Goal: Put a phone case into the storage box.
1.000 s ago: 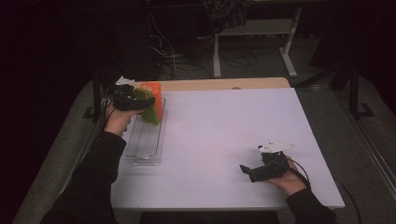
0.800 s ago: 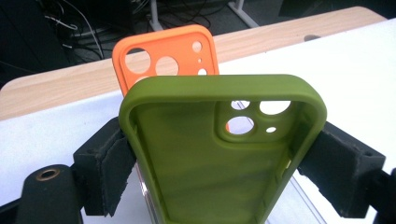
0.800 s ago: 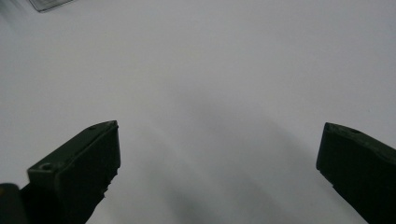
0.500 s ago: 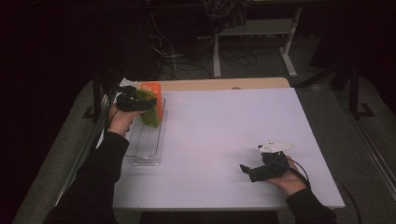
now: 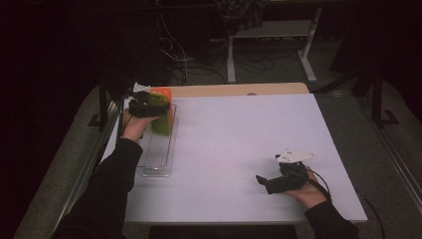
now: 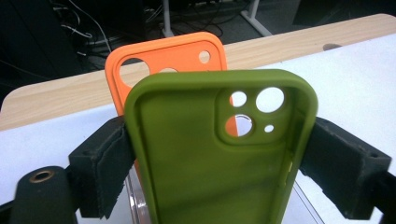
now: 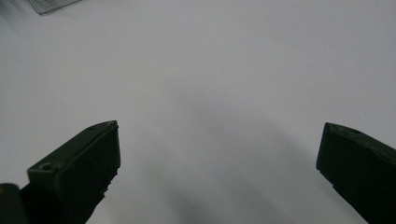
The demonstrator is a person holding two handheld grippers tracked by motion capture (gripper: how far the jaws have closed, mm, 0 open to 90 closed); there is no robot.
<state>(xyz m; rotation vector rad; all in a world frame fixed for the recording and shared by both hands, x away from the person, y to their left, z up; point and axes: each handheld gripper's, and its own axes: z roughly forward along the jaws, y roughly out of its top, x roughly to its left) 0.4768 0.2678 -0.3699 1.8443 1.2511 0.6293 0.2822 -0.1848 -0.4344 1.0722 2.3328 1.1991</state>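
Observation:
My left gripper [image 5: 148, 106] holds a green phone case [image 6: 210, 154] upright by its two long edges, over the far end of a clear tray [image 5: 158, 160]. Both black pads [image 6: 100, 154] touch the case, and the jaws have just been opening a little with the case between them. An orange phone case [image 6: 163, 56] stands upright right behind the green one [image 5: 161, 122], at the tray's far end. My right gripper [image 5: 264, 182] rests on the white table near its front right, open, with bare tabletop between its jaws [image 7: 219, 140].
The white table [image 5: 239, 129] has a wooden strip [image 5: 234, 89] along its far edge. The clear tray runs lengthwise along the left side. Cables and a table frame [image 5: 268, 35] lie on the dark floor beyond.
My left gripper has shifted slightly to the right with the green case. The right hand has kept still.

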